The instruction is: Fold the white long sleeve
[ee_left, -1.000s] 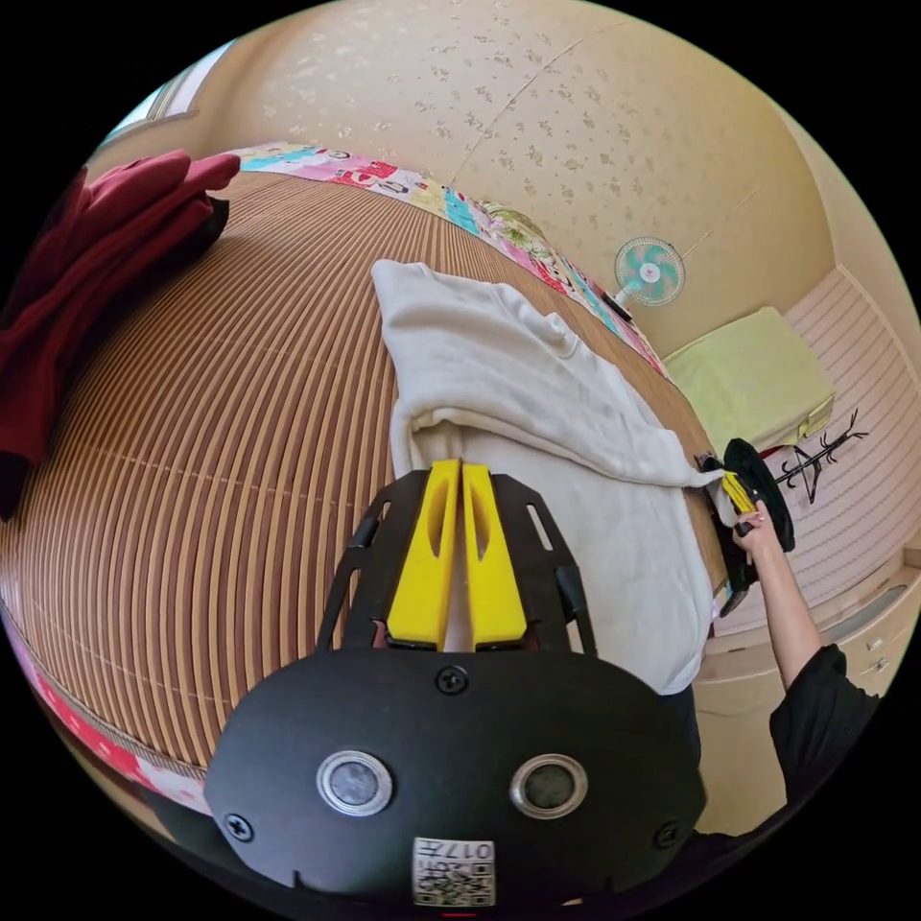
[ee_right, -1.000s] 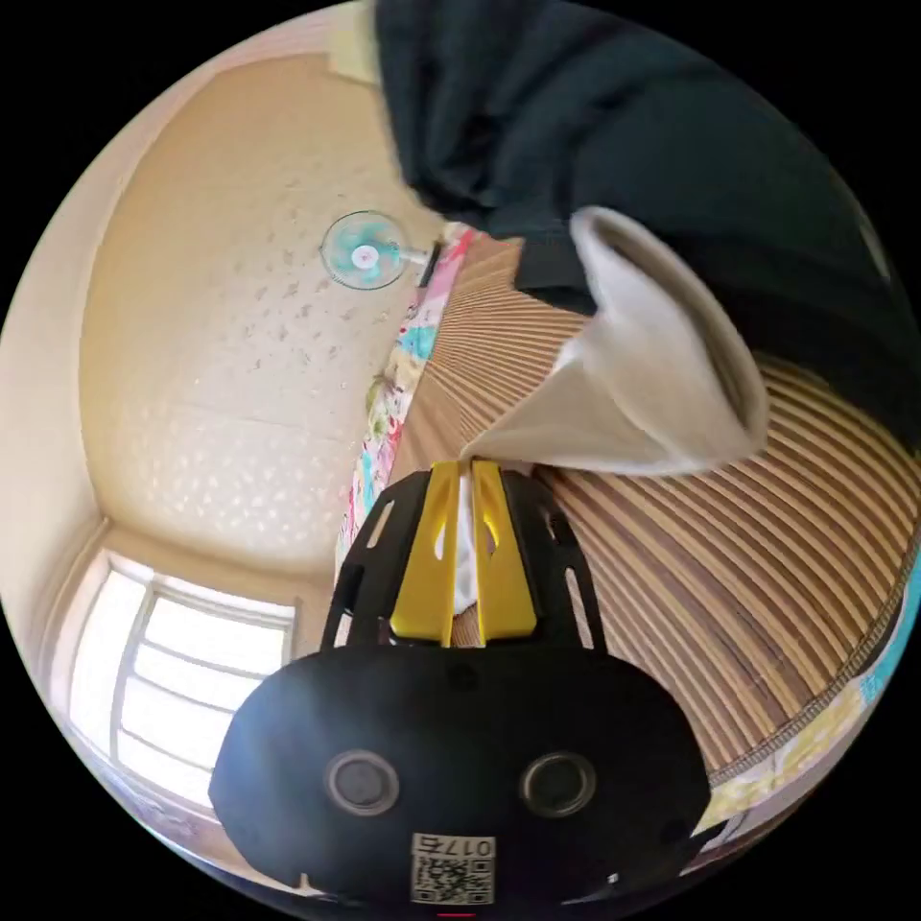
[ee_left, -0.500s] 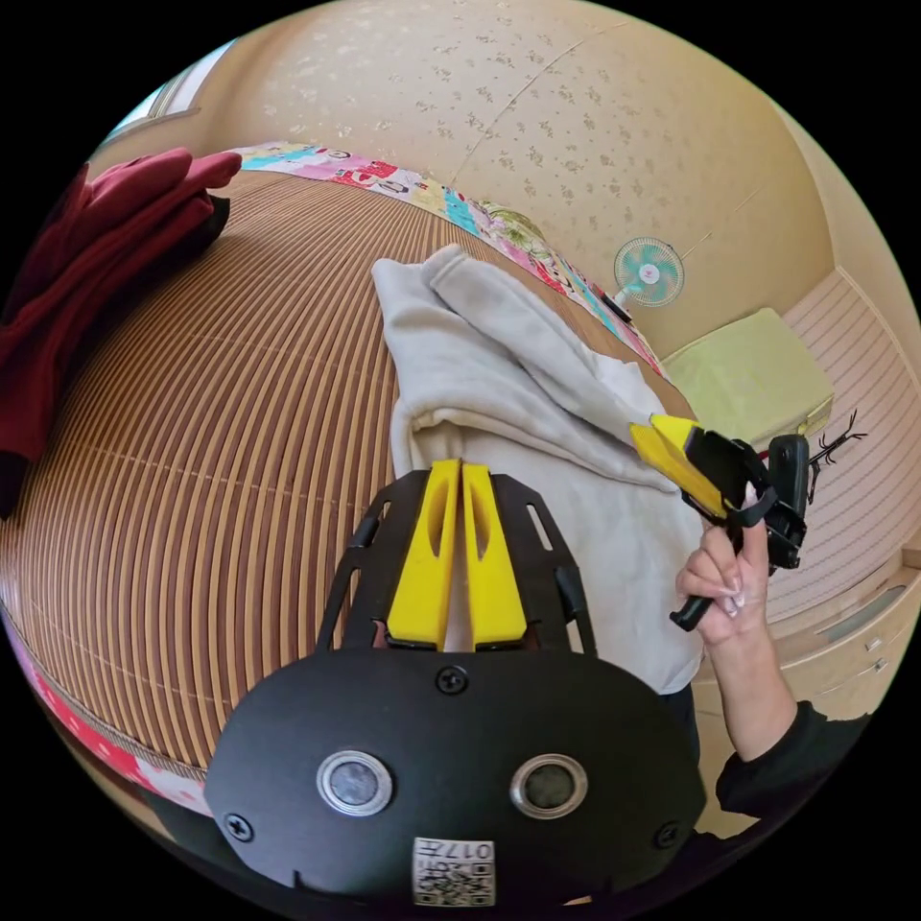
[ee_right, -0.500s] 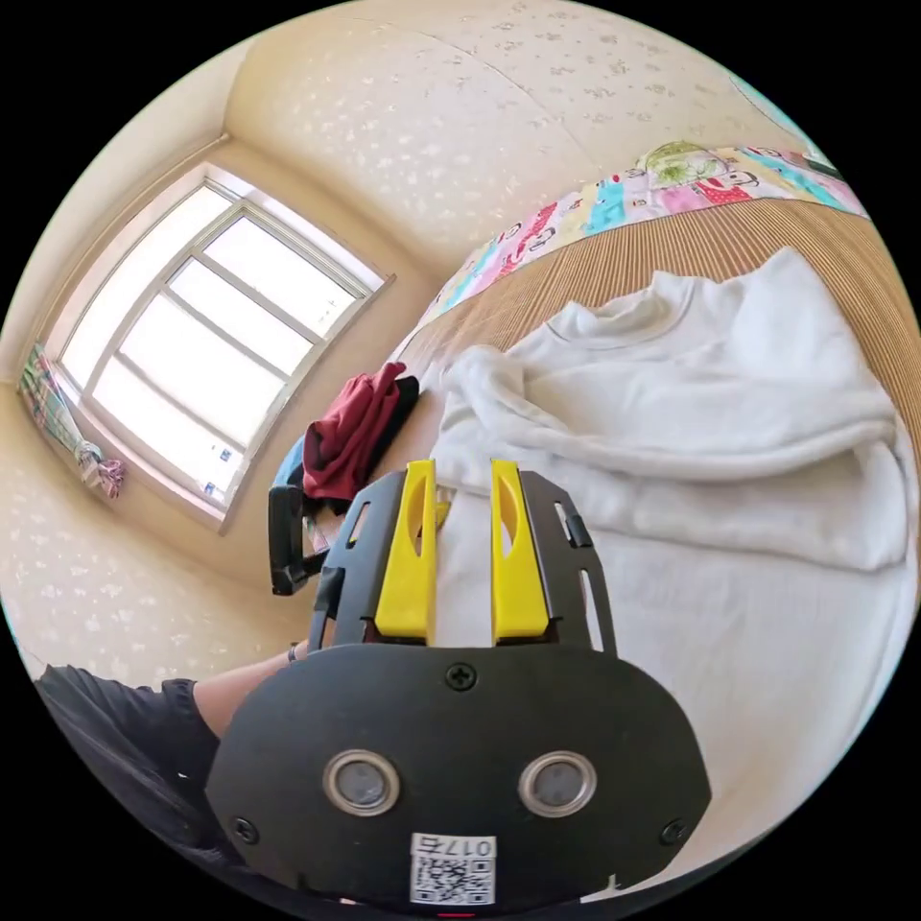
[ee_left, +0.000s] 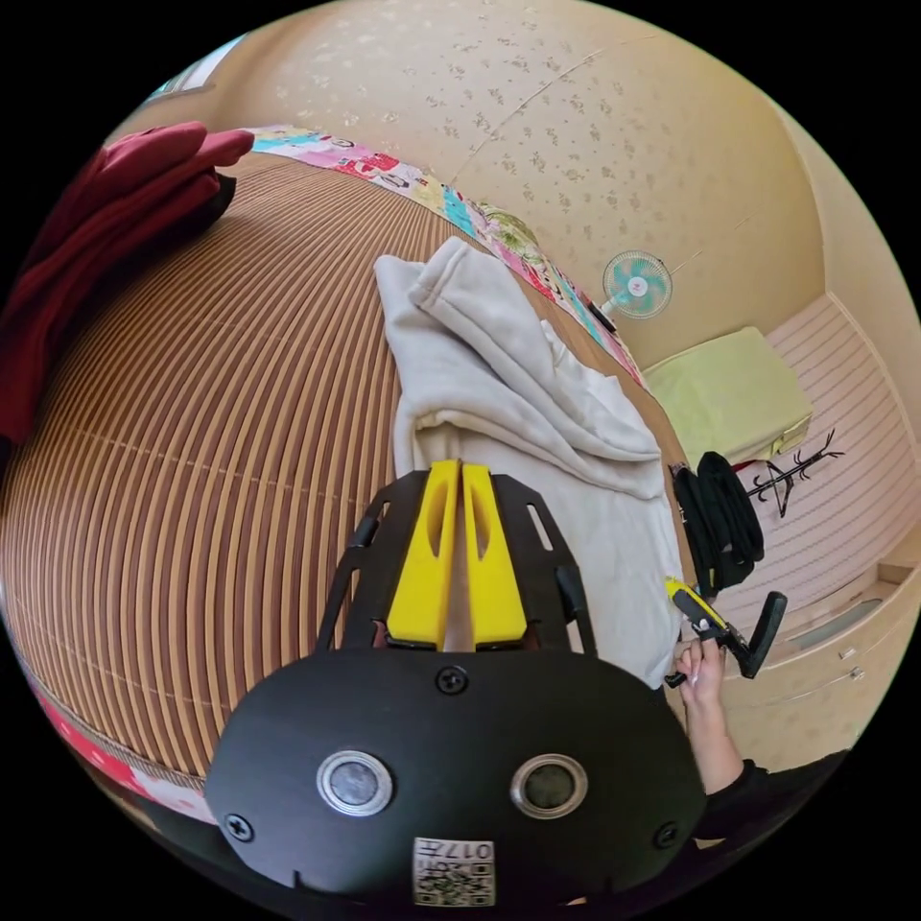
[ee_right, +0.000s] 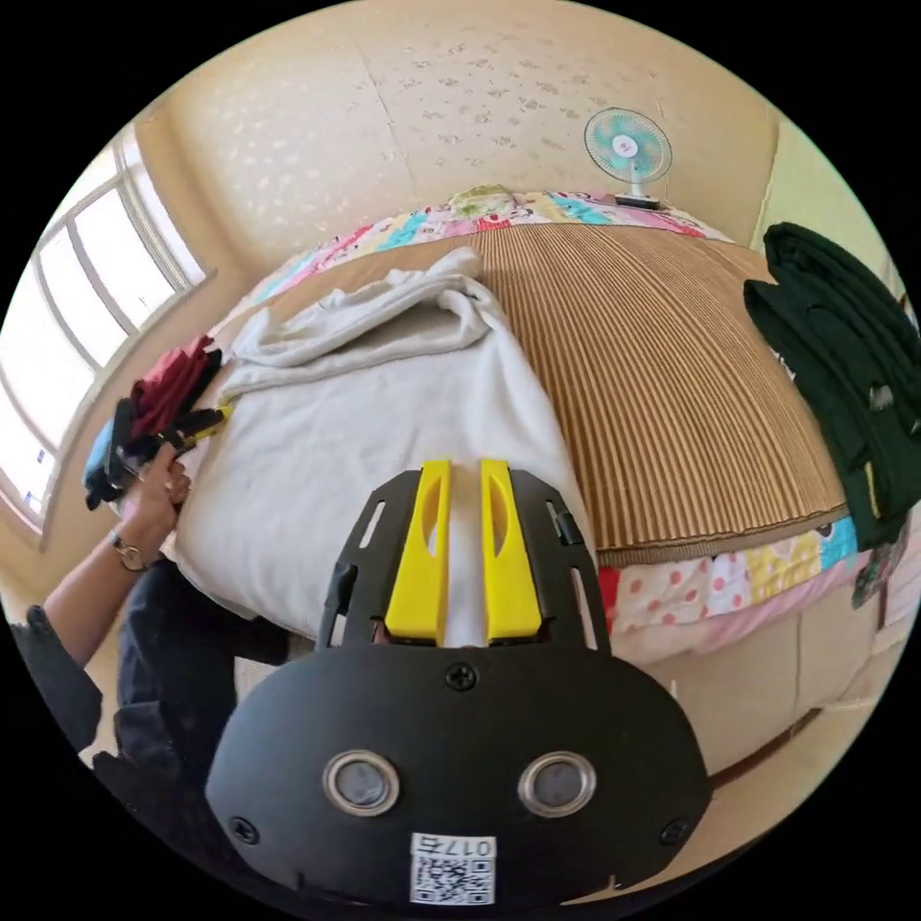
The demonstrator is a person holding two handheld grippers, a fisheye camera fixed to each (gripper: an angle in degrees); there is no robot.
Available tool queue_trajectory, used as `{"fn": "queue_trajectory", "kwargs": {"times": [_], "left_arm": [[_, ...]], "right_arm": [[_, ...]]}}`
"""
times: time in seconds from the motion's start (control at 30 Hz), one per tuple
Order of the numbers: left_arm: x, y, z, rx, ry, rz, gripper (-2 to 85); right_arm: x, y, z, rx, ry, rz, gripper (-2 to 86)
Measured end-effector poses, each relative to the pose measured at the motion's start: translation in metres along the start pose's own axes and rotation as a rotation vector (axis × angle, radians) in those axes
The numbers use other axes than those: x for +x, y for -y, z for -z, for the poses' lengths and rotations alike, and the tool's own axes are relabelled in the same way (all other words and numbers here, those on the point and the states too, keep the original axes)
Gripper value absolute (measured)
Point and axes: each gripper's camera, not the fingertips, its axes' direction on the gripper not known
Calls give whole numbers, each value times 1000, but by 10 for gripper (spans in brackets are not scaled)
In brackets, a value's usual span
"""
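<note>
White long-sleeve top (ee_left: 518, 403) is lying mid-frame; left gripper (ee_left: 459, 472) is pinching its fold, right gripper (ee_right: 463, 478) is hovering slightly parted, empty; smooth before creasing.

Bright daylight enters from the window (ee_right: 72, 317) at the left edge of the right gripper view, slightly overexposed there, while both sharp fisheye pictures bow the striped mat (ee_left: 211, 403) strongly toward their black corners.

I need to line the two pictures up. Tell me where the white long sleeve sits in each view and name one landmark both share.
Left gripper view: the white long sleeve lies centre, running up-left from the left gripper.
Right gripper view: it lies centre-left, above the right gripper.
Shared landmark: the fan beyond the mat.
</note>
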Motion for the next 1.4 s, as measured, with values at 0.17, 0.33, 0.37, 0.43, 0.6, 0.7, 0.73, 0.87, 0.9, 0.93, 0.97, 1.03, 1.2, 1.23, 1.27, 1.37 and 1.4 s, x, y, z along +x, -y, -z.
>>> {"fn": "queue_trajectory", "kwargs": {"times": [0.17, 0.33, 0.37, 0.43, 0.6, 0.7, 0.73, 0.87, 0.9, 0.93, 0.97, 1.03, 1.2, 1.23, 1.27, 1.37, 1.4], "left_arm": [[-6, 2, 21, 38, -119, 27, 67], [9, 32, 66, 225, -103, -1, 104], [8, 49, 68, 237, -107, 22, 116], [8, 76, 58, 206, -92, 40, 128], [8, 117, -3, -27, 69, 57, 90], [23, 100, 16, 86, 114, -22, 63], [24, 89, 30, 129, 85, -31, 62], [10, 32, 64, 175, 63, -2, 57], [7, 24, 65, 154, 49, -3, 56], [0, 8, 67, 105, 6, -4, 70], [-5, -10, 70, 74, -54, -5, 89], [-9, -45, 78, 62, -130, 8, 116], [13, -135, 89, 17, -194, -10, 125], [24, -151, 90, 2, -197, -40, 126], [35, -163, 86, -35, -174, -67, 127], [55, -188, 77, -101, -135, -99, 137], [57, -191, 77, -99, -123, -112, 136]], "right_arm": [[-5, -33, -22, 185, -9, 24, 30], [22, -44, -35, 218, 170, -47, 15], [24, -45, -36, 221, 181, -51, 14], [26, -48, -38, 227, 189, -52, 12], [27, -51, -41, 230, 182, -48, 10], [29, -52, -42, 234, 182, -46, 9], [29, -52, -42, 235, 178, -44, 9], [33, -51, -41, 238, 175, -40, 9], [34, -50, -41, 238, 176, -40, 10], [36, -49, -40, 238, 177, -40, 10], [37, -48, -39, 238, 178, -40, 10], [41, -46, -36, 239, 186, -40, 11], [46, -36, -16, 169, 176, -90, 15], [45, -32, -1, 141, 146, -116, 15], [45, -33, 8, 150, 134, -131, 17], [54, -51, 62, 267, 130, -188, 34], [62, -59, 77, 267, 134, -214, 58]]}}
